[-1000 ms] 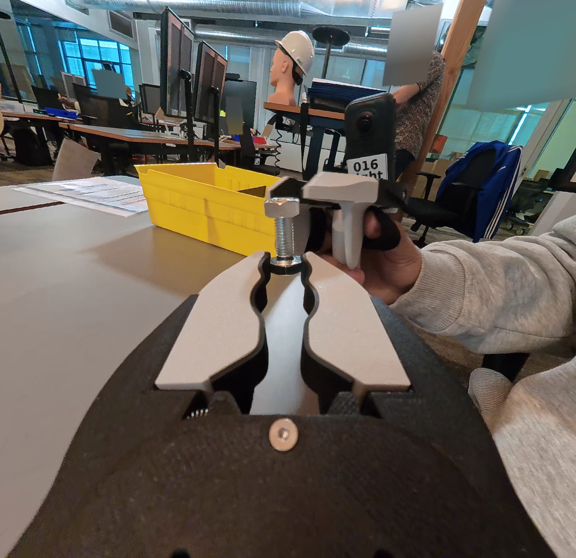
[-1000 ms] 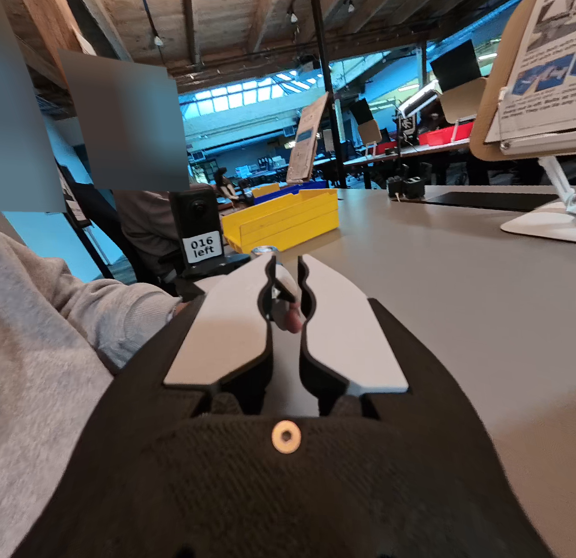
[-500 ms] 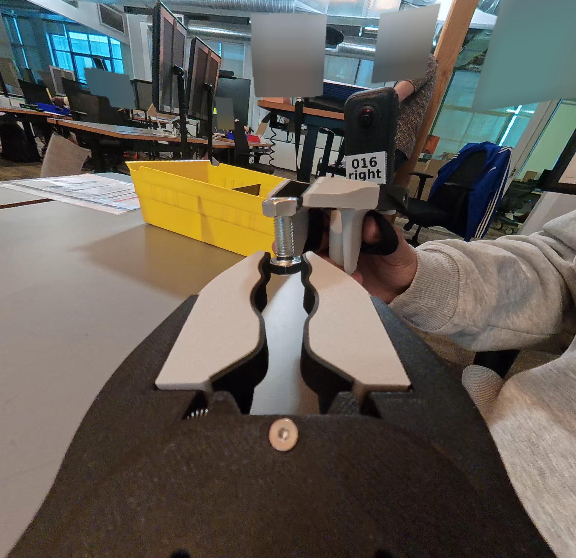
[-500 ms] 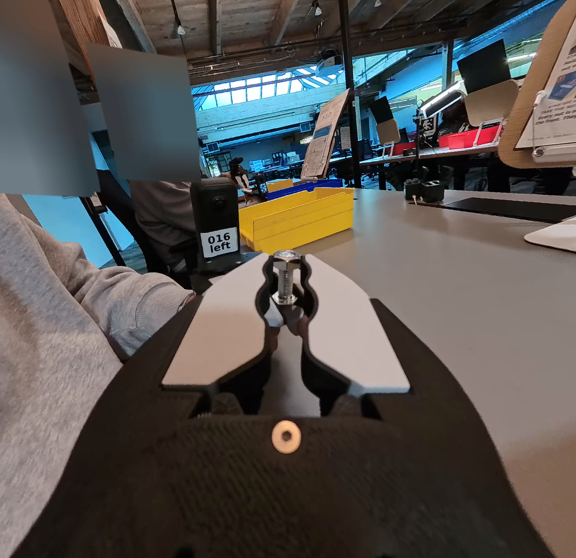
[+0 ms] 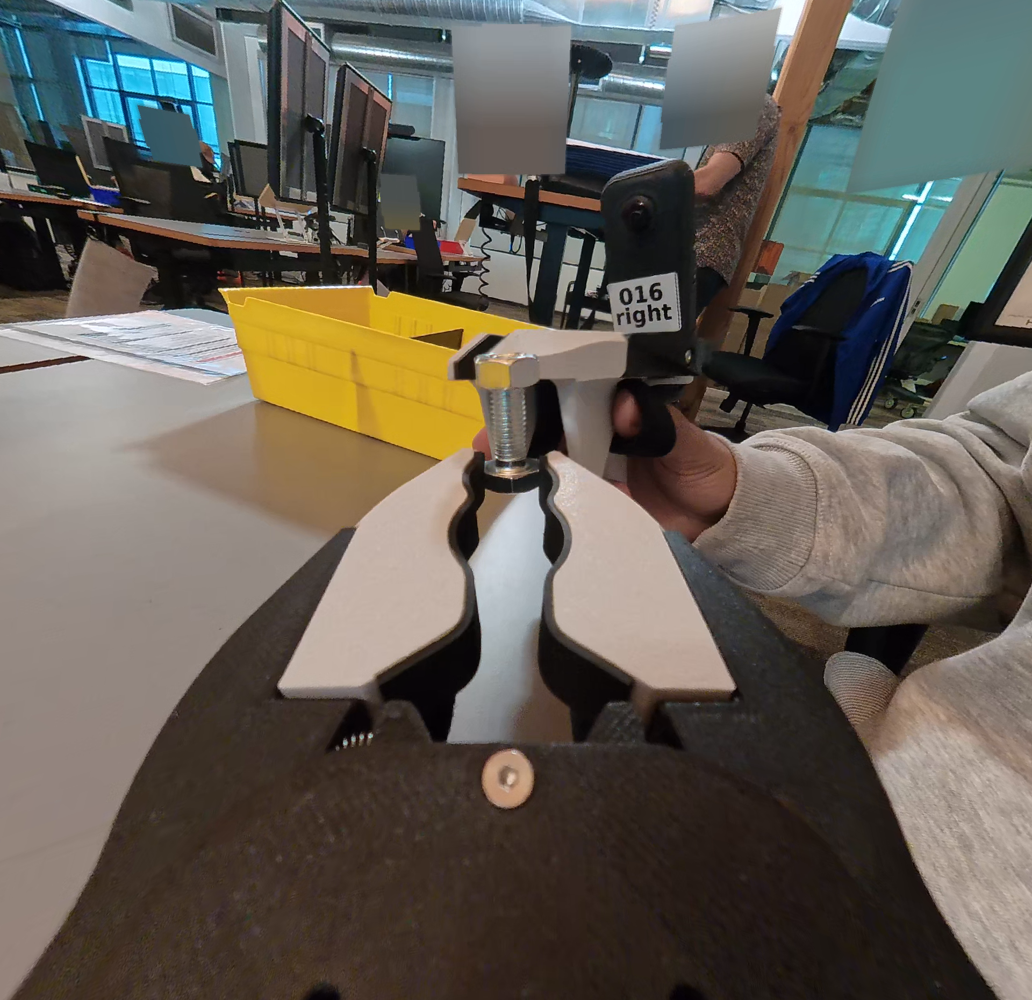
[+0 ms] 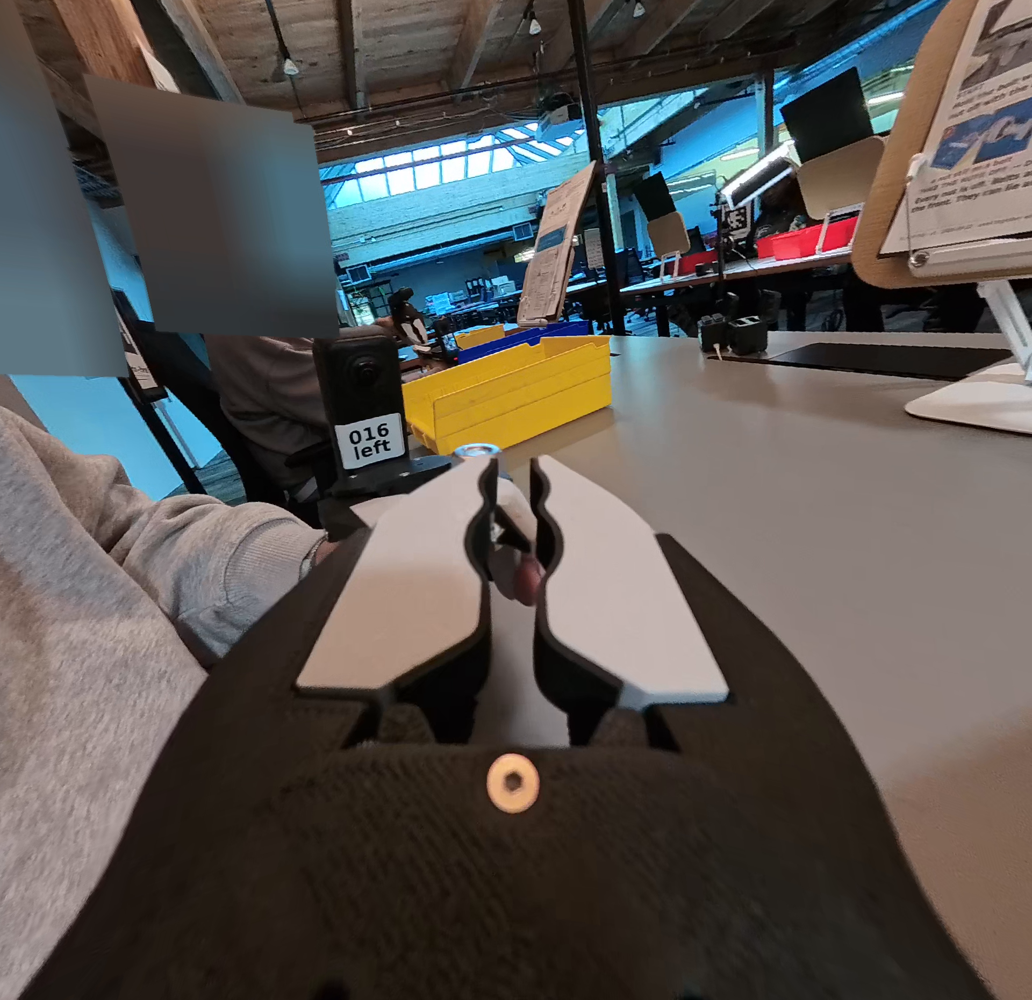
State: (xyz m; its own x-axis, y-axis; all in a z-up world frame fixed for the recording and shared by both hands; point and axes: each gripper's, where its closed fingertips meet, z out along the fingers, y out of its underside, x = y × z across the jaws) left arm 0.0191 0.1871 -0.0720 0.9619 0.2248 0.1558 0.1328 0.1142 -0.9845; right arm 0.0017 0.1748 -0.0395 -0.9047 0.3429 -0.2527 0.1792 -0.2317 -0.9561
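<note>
In the right wrist view the bolt [image 6: 476, 452] is mostly hidden behind a finger; its grip cannot be judged there.

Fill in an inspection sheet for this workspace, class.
Surface: grey table, matte.
Job's things: bolt upright, its lower end in nut.
Clutter: yellow bin, laminated sheet, document stand, black mat.
Grippers: left gripper shut on nut; right gripper at the bolt's head, grip unclear.
Cables: coiled cord under a far desk.
Surroundings: office desks, monitors, blue jacket on a chair.
</note>
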